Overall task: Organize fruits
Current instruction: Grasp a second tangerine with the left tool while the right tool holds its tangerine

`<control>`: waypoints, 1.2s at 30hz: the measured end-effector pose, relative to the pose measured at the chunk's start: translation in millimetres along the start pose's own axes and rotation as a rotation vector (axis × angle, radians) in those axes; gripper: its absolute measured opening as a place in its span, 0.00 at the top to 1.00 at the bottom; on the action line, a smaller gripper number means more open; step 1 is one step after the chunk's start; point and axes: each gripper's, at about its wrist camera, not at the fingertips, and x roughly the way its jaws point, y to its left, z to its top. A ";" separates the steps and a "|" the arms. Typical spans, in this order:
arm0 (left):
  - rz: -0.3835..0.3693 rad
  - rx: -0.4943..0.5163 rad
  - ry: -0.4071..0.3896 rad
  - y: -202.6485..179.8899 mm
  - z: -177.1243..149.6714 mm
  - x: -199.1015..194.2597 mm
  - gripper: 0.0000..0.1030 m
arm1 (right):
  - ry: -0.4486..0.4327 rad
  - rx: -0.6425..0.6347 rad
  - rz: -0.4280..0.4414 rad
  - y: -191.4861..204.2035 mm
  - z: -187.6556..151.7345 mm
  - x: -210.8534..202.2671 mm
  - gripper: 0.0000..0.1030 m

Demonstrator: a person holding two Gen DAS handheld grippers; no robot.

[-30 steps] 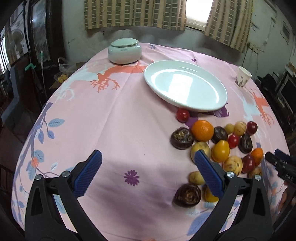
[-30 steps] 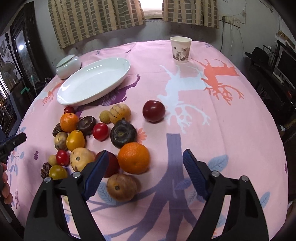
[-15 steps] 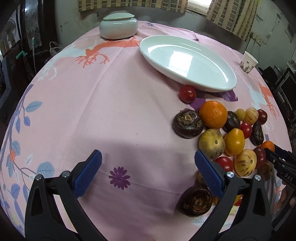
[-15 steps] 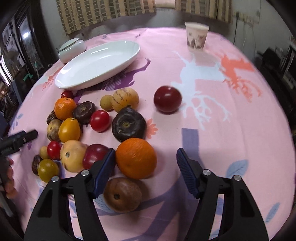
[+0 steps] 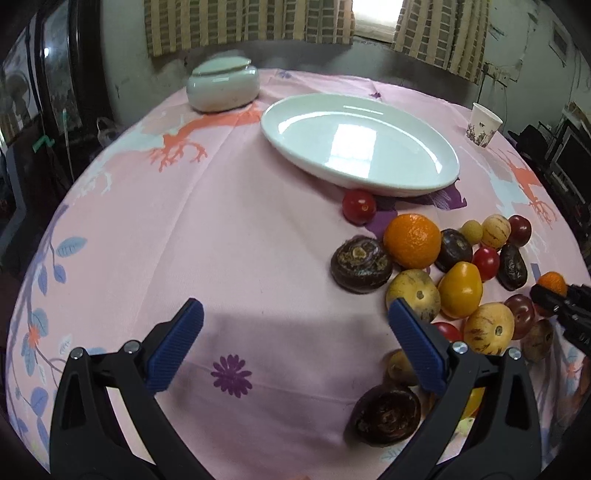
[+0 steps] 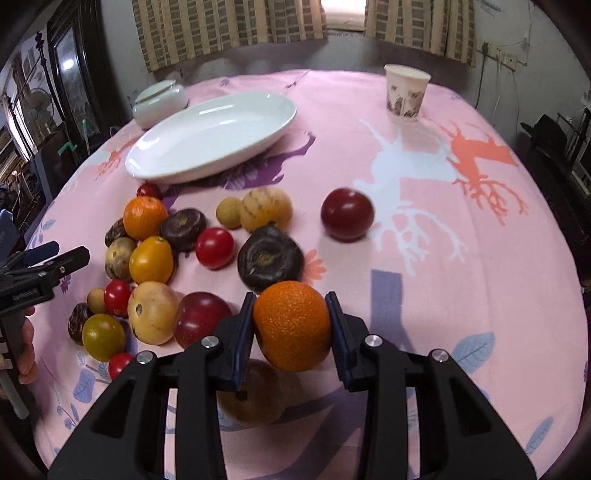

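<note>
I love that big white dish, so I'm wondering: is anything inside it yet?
Nothing shows inside the oval white ceramic plate; its glossy bowl holds only window reflections. All the fruits lie on the pink tablecloth. What lies under the plate is hidden.

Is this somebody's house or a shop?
Most likely a home, perhaps a dining room: a table with a pink printed tablecloth, checked curtains at a window, and a white plate beside loose fruit.
</note>
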 end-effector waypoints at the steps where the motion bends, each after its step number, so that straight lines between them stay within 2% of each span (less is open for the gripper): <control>1: 0.003 0.023 -0.002 -5.3 1.1 -1.8 0.02 | -0.009 0.002 -0.001 -1.5 0.2 -2.9 0.64; 4: -0.052 0.049 -0.030 -19.0 8.6 -13.8 0.02 | -0.020 -0.004 0.009 -3.1 -1.2 -7.4 0.64; 6: -0.069 0.107 -0.058 -35.6 16.6 -19.2 0.02 | -0.024 -0.010 0.023 -2.5 -1.8 -11.0 0.64; 9: -0.134 0.184 -0.031 -61.1 30.0 -9.7 0.02 | -0.034 -0.010 0.037 -2.3 -1.8 -15.4 0.64; 11: -0.152 0.216 -0.008 -74.0 36.2 0.8 0.02 | -0.039 0.001 0.044 -4.7 -1.7 -17.6 0.64; 14: -0.184 0.209 0.029 -78.8 40.6 14.2 0.04 | -0.040 0.016 0.044 -10.1 -0.7 -19.3 0.64; 15: -0.191 0.206 0.038 -79.3 40.8 17.2 0.10 | -0.038 0.022 0.046 -12.0 -0.3 -19.1 0.64; 16: -0.201 0.204 0.051 -79.4 41.4 21.0 0.22 | -0.036 0.024 0.050 -13.0 -0.1 -19.0 0.64; 19: -0.233 0.184 0.067 -76.4 44.7 27.5 0.40 | -0.033 0.017 0.062 -11.8 -0.8 -19.0 0.64; 22: -0.210 0.178 0.065 -73.5 49.0 30.8 0.53 | -0.033 0.007 0.065 -9.0 -1.4 -19.8 0.64; 25: -0.224 0.155 0.067 -67.9 52.4 32.4 0.61 | -0.034 0.002 0.066 -7.9 -2.0 -21.0 0.64; 28: -0.256 0.116 0.086 -58.7 53.5 33.9 0.61 | -0.034 -0.006 0.066 -6.0 -2.8 -21.3 0.63; 30: -0.250 0.114 0.085 -59.9 53.0 34.8 0.59 | -0.031 -0.011 0.070 -4.7 -3.0 -20.9 0.63; 32: -0.215 0.138 0.106 -68.9 50.9 41.3 0.48 | -0.028 -0.011 0.070 -4.3 -3.3 -19.9 0.63; 34: -0.179 0.154 0.078 -76.9 48.3 43.7 0.41 | -0.025 -0.012 0.063 -4.5 -3.4 -19.0 0.63; 36: -0.181 0.135 0.084 -76.3 50.4 46.6 0.41 | -0.025 -0.013 0.061 -4.4 -3.4 -18.8 0.63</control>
